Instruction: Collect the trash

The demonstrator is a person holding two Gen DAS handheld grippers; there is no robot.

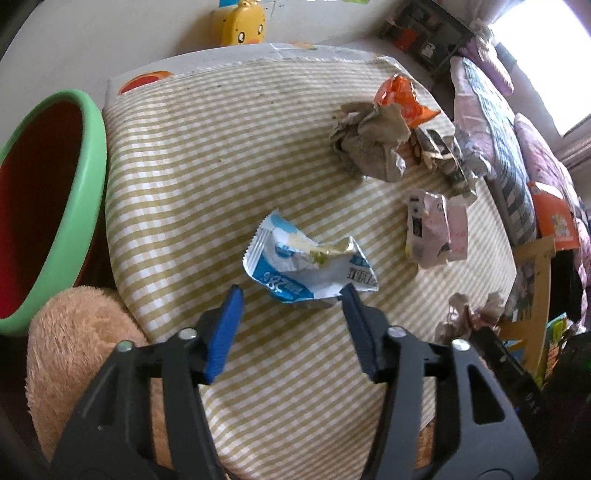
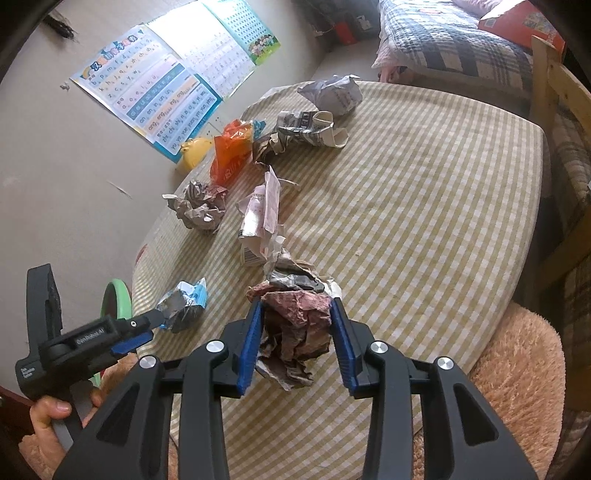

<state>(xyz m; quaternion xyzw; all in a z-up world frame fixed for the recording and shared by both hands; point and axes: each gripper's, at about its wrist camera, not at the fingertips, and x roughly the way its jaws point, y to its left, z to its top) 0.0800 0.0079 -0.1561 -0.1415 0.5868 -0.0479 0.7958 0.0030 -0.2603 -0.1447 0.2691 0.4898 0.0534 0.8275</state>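
My left gripper (image 1: 291, 291) is open just in front of a blue and white wrapper (image 1: 306, 264) on the striped tablecloth (image 1: 207, 177); its right finger touches the wrapper's edge. In the right wrist view the left gripper (image 2: 147, 325) reaches the same wrapper (image 2: 184, 302). My right gripper (image 2: 295, 306) has its pads on both sides of a crumpled reddish-brown paper ball (image 2: 295, 332) and looks closed on it. More trash lies beyond: a pink carton (image 2: 258, 221), a grey paper ball (image 2: 199, 208), an orange wrapper (image 2: 231, 155), newspaper wads (image 2: 310, 129).
A green-rimmed red bin (image 1: 55, 206) stands left of the table. A fluffy tan stool (image 1: 74, 350) sits at the table's near-left edge, another (image 2: 517, 369) at the right. A bed with quilts (image 2: 461, 44) lies beyond the table. A yellow duck toy (image 1: 240, 26) stands by the wall.
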